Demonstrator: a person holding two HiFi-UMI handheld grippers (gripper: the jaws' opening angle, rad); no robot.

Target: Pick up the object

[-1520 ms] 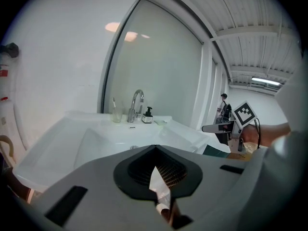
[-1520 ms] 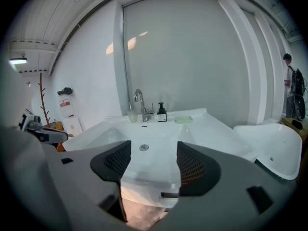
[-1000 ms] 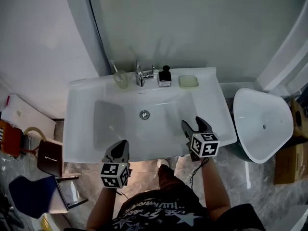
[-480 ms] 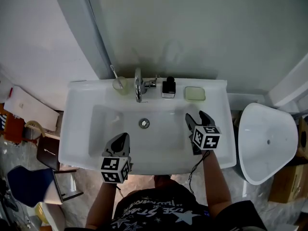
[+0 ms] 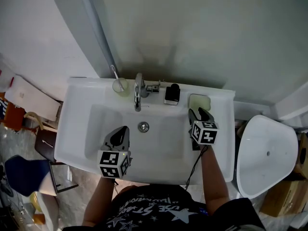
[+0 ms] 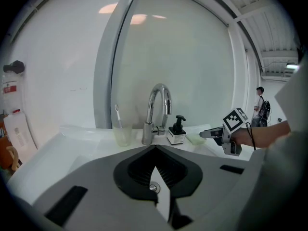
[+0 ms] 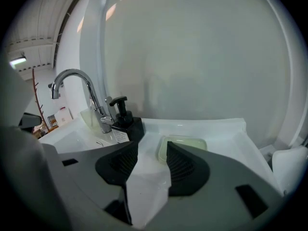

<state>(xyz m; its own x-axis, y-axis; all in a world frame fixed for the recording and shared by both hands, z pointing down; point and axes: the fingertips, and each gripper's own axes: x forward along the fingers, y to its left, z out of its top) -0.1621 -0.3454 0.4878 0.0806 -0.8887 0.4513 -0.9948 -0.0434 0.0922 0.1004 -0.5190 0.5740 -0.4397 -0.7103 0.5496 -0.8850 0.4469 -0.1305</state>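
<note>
A pale green soap dish [image 5: 199,101] [image 7: 182,146] lies on the back ledge of the white sink [image 5: 77,129], right of a black soap dispenser [image 5: 172,94] [image 7: 126,124]. My right gripper [image 5: 199,112] [image 7: 151,146] hovers just short of the dish with its tips apart. Its jaws are closing, and only the bare ledge shows between them. The left gripper [image 5: 120,131] [image 6: 155,150] hangs over the basin's front left, jaws together and holding nothing. In the left gripper view the right gripper [image 6: 216,134] points at the dish.
A chrome faucet [image 5: 138,91] [image 6: 156,112] stands at the back middle, with a cup holding a toothbrush [image 5: 120,84] [image 6: 122,134] to its left. A white toilet bowl [image 5: 264,148] sits right of the sink. Chairs and clutter are on the floor at left.
My right gripper has moved forward across the sink to the soap dish and its jaws have narrowed. The left gripper edged forward over the basin.
</note>
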